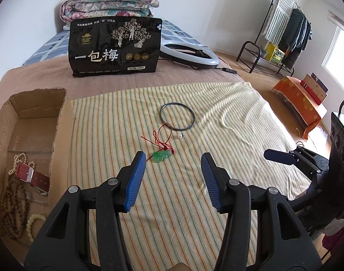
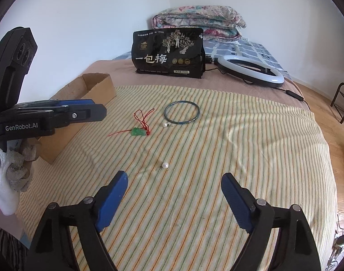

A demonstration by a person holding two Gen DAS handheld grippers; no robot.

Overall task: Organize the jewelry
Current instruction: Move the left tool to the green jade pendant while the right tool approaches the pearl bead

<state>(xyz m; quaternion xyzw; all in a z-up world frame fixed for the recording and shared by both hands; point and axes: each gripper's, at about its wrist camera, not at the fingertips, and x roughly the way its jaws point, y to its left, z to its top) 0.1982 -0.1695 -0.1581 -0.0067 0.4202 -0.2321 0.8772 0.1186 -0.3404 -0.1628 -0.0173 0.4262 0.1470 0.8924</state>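
Observation:
A green pendant point(image 1: 162, 155) on a red cord lies on the striped cloth point(image 1: 194, 158), just ahead of my open, empty left gripper point(image 1: 173, 160). Beyond it lie a thin dark bangle point(image 1: 178, 116) and a pearl earring point(image 1: 179, 135). The cardboard box point(image 1: 59, 124) at left holds a red watch strap point(image 1: 32, 176), brown beads point(image 1: 12, 212) and pale beads point(image 1: 34, 220). In the right wrist view my open, empty right gripper point(image 2: 174, 180) hovers just short of a second pearl earring point(image 2: 164, 165); the pendant point(image 2: 137, 131), bangle point(image 2: 182, 112), first pearl point(image 2: 165, 125) and box point(image 2: 90, 94) lie farther off.
A black snack bag point(image 1: 115, 47) stands at the back, with a ring light point(image 1: 190, 53) beside it and a folded quilt point(image 1: 108, 3) behind. A clothes rack point(image 1: 282, 33) and an orange-covered stool point(image 1: 300, 103) stand off the bed's right side.

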